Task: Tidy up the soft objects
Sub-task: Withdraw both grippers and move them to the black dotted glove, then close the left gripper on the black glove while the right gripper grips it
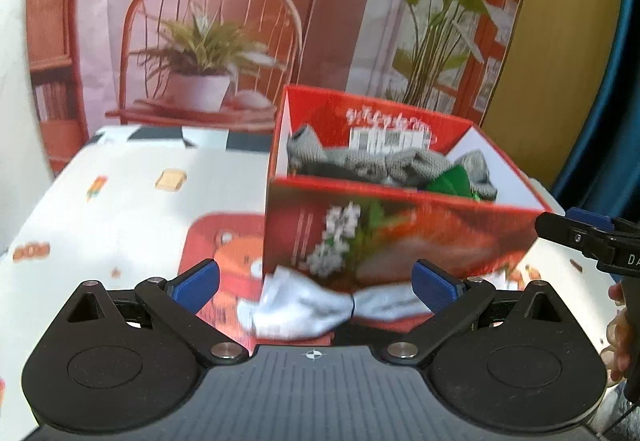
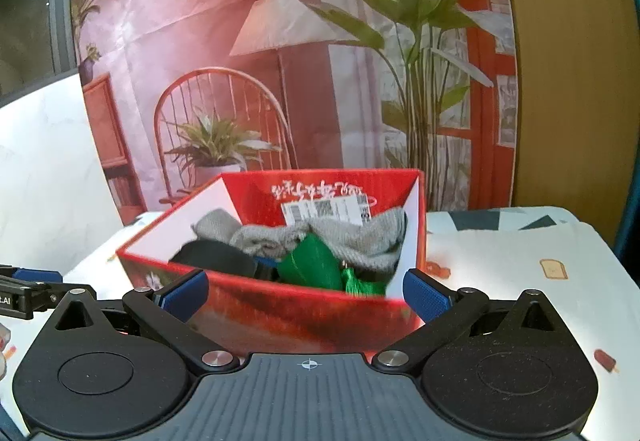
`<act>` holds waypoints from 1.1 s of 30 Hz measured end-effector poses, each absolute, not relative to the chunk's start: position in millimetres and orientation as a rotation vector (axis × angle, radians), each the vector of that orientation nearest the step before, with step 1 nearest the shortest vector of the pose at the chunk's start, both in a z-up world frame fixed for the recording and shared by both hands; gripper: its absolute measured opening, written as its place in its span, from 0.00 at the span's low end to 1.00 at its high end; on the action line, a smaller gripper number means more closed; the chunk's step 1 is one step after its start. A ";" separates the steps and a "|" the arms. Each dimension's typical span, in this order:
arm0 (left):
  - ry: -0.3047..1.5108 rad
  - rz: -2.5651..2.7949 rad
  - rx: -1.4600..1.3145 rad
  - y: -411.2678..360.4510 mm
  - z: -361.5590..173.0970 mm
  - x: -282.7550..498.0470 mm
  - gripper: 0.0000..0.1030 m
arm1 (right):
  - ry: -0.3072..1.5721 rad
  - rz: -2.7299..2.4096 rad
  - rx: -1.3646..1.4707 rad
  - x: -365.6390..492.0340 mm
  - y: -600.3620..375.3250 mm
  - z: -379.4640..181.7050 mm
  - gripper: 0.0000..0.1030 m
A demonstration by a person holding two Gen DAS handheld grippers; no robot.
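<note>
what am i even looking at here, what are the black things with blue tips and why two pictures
Each picture comes from a camera mounted on a hand-held gripper, looking out along its two fingers; a person holds one in each hand. The black arms with blue pads are those fingers. In the left view, the left gripper is open, with a white sock lying on the table between its fingers, not held. In the right view, the right gripper is also open and empty, facing the red box. The box holds a grey knit cloth, something green and something black.
</note>
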State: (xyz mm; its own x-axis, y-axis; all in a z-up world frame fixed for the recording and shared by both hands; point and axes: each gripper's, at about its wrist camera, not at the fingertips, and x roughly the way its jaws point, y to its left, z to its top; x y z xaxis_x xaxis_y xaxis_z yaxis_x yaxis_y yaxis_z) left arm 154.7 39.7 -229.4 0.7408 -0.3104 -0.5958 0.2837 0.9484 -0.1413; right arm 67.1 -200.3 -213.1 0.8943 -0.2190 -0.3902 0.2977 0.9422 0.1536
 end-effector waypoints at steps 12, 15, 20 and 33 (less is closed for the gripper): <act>0.765 -0.356 -0.051 35.1 -271.7 126.2 0.99 | 0.507 -0.251 0.262 47.6 -181.3 -270.9 1.00; 0.781 -0.370 -0.037 30.0 -278.5 122.7 0.97 | 0.554 -0.243 0.269 44.9 -175.5 -284.9 0.99; 0.795 -0.392 -0.070 31.3 -282.8 124.0 0.86 | 0.585 -0.224 0.256 45.1 -168.4 -295.8 0.89; 0.804 -0.411 -0.070 14.5 -288.1 159.0 0.66 | 0.611 -0.252 0.318 61.2 -185.3 -309.2 0.63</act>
State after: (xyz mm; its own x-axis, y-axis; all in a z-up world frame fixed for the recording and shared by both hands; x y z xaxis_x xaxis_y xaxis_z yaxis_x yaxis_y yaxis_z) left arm 159.0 14.5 -288.1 0.6199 -0.3829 -0.6849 0.3306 0.9191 -0.2145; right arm 61.2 -185.3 -309.2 0.7912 -0.1373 -0.5960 0.3232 0.9212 0.2168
